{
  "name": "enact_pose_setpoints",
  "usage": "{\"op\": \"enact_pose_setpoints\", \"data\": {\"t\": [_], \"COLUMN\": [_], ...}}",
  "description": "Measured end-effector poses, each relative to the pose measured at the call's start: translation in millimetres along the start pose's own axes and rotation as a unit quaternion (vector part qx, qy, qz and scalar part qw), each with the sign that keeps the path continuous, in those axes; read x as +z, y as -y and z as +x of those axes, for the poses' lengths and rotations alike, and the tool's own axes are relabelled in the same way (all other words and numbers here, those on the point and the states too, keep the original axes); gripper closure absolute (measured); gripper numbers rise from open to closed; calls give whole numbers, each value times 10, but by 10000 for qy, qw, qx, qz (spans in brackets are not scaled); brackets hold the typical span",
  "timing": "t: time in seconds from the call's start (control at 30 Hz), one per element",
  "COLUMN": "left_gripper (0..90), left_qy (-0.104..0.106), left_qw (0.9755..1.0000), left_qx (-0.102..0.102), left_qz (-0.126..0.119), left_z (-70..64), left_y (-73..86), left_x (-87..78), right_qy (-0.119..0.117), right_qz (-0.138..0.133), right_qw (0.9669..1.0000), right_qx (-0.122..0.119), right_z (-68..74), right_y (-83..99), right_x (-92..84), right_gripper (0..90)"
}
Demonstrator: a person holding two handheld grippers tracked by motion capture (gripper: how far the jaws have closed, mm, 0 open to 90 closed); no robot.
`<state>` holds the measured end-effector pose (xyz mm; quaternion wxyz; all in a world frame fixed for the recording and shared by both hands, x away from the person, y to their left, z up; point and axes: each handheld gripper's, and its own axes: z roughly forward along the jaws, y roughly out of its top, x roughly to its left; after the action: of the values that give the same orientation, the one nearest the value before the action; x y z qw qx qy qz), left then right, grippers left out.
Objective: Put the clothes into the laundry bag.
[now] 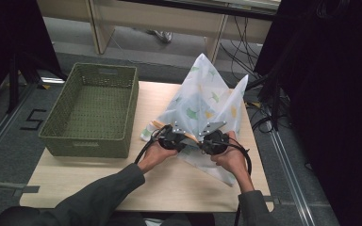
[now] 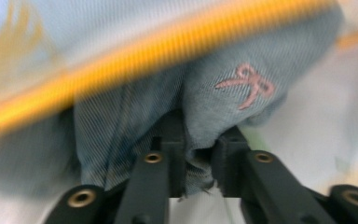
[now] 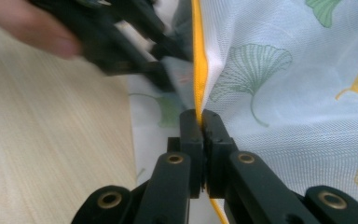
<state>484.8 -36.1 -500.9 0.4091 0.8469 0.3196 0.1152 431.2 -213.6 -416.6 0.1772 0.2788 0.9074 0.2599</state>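
Behind the wooden table [image 1: 99,165], grey floor and dark curtains are showing. One green basket [image 1: 92,109] is sitting empty at the table's left. One mesh laundry bag [image 1: 207,101] printed with leaves is standing up at the right. The left gripper [image 2: 197,161] is pinching denim cloth [image 2: 223,102], which is mostly blurring out. The right gripper [image 3: 200,140] is clamping together on the bag's yellow zipper edge [image 3: 198,60].
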Motion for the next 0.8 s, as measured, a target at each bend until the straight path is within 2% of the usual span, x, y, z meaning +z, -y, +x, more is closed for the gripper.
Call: {"op": "enact_pose_setpoints", "data": {"t": [0.07,0.1,0.13,0.2,0.27,0.3,0.47,0.53,0.57,0.63,0.7,0.73,0.77,0.8], "left_gripper": [798,800,800,797,795,791,783,763,744,734,673,620,615,615], "left_qy": [-40,2,12,33,53,89,177,275,322,364,414,367,367,262], "left_qw": [9999,9998,9996,9998,9997,9997,9997,9995,9994,9993,9990,9983,9983,9980], "left_qx": [-73,-85,-139,-98,-100,-73,-45,-42,30,28,131,391,391,519], "left_qz": [-150,-173,-230,-196,-219,-202,-165,-160,-75,-27,89,209,209,247], "left_z": [4,8,4,2,6,9,18,12,21,26,23,16,16,13], "left_y": [-86,-107,-125,-116,-106,-96,-84,-71,-54,-46,-39,-32,-32,-18], "left_x": [39,42,55,65,60,58,60,60,33,11,-71,-173,-173,-250], "right_qy": [-48,-36,-45,-92,-94,-160,-164,-149,-164,-127,-169,-142,-142,-144], "right_qz": [-31,8,-30,148,171,248,297,367,408,401,409,379,379,382], "right_qw": [9999,10000,9997,9998,9998,9995,9994,9992,9990,9991,9990,9991,9991,9991], "right_qx": [-131,-64,-227,-77,-70,-78,-10,-67,-17,-2,37,90,90,91], "right_z": [-5,4,-12,-8,-14,-37,-71,-91,-117,-129,-159,-167,-167,-166], "right_y": [-7,-8,-9,18,28,49,81,80,93,102,131,142,142,142], "right_x": [14,18,47,109,138,219,399,497,557,574,603,602,602,603], "right_gripper": [893,893,893,893,894,893,893,894,893,894,894,894,894,894]}}
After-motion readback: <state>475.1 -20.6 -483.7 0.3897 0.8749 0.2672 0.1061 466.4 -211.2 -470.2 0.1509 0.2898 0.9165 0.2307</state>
